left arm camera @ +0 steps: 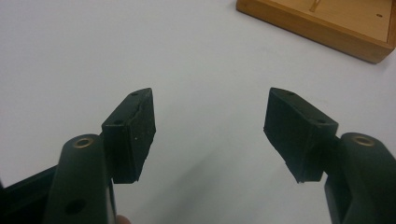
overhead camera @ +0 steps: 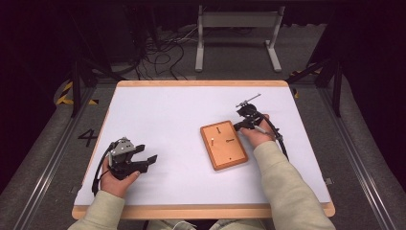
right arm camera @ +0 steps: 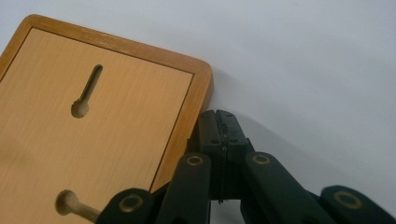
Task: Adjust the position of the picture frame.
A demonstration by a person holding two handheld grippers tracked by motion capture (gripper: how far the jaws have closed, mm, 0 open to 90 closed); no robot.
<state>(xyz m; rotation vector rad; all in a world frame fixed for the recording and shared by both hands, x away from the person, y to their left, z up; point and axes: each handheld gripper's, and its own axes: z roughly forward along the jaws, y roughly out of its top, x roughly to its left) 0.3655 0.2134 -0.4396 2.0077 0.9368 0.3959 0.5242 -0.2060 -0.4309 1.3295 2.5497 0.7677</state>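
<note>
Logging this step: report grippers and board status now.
Left gripper open, on bare table. Right gripper shut, empty, tips at wooden keyhole board's edge. Nothing in the way.

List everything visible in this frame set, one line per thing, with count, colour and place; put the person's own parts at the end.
wooden board: one, light brown with a darker rim, right of the table's middle; keyhole-shaped slots cut in its face.
peg: one, pale wood, lying in a slot of the board.
table: one, white top with a wooden edge, in the middle of the high view.
frame legs: one pair, white, on the floor beyond the table.
cables: several, black, on the floor beyond the table.
left claw: one, black, jaws wide apart over bare table at near left.
right claw: one, black, jaws shut, tips by the board's rim.
sleeves: two, beige, at the bottom edge.
</note>
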